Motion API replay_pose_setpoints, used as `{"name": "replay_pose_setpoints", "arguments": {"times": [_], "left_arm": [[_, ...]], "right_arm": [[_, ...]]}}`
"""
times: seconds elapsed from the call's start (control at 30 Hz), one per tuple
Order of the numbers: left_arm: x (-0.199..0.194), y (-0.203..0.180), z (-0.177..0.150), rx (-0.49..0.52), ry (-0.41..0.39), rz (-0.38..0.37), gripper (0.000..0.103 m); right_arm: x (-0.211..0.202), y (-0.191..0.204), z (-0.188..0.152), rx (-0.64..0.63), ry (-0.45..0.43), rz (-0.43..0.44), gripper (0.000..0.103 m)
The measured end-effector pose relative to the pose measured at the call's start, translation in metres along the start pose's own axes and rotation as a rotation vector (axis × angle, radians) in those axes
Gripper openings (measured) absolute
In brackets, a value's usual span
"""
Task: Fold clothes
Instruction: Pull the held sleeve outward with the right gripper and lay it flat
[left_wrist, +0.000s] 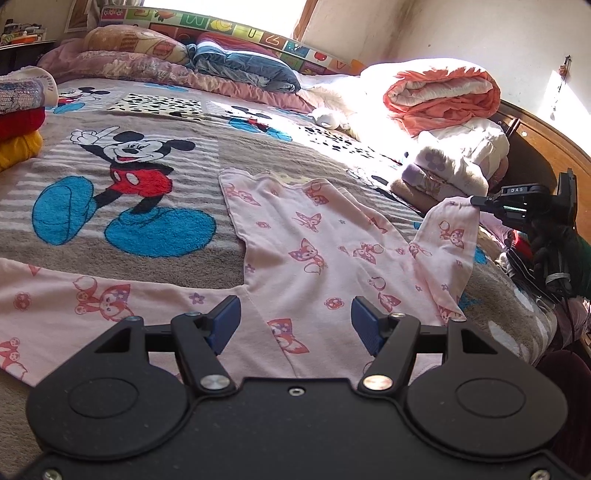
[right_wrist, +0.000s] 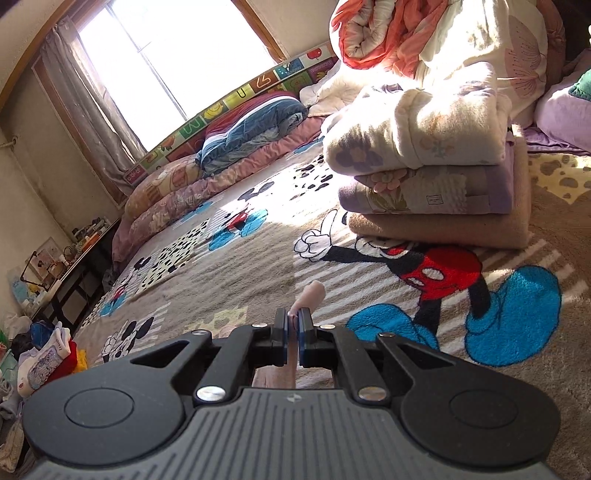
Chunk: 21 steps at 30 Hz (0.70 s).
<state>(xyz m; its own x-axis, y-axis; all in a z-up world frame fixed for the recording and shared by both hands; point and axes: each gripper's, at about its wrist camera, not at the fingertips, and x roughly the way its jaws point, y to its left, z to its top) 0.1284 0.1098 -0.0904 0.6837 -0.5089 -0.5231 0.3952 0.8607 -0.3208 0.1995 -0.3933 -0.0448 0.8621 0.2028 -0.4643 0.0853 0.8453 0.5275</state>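
Pink garment (left_wrist: 314, 236) with the fox print lies spread on the bed's cartoon-mouse blanket (left_wrist: 147, 206), directly under and ahead of my left gripper (left_wrist: 295, 325), whose blue pads stand apart with nothing between them, hovering over the cloth. My right gripper (right_wrist: 293, 332) is pressed together on one pink cuff (right_wrist: 308, 295), lifting that sleeve (left_wrist: 447, 236) off the bed at the garment's right side. Folded quilts (right_wrist: 424, 177) are stacked beyond it.
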Motion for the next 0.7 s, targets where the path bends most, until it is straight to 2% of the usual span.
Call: {"name": "replay_pose_setpoints", "arguments": {"times": [0.7], "left_arm": [[0.018, -0.055, -0.002, 0.139, 0.012, -0.089, 0.065]], "right_arm": [[-0.08, -0.074, -0.027, 0.122, -0.08, -0.123, 0.007]]}}
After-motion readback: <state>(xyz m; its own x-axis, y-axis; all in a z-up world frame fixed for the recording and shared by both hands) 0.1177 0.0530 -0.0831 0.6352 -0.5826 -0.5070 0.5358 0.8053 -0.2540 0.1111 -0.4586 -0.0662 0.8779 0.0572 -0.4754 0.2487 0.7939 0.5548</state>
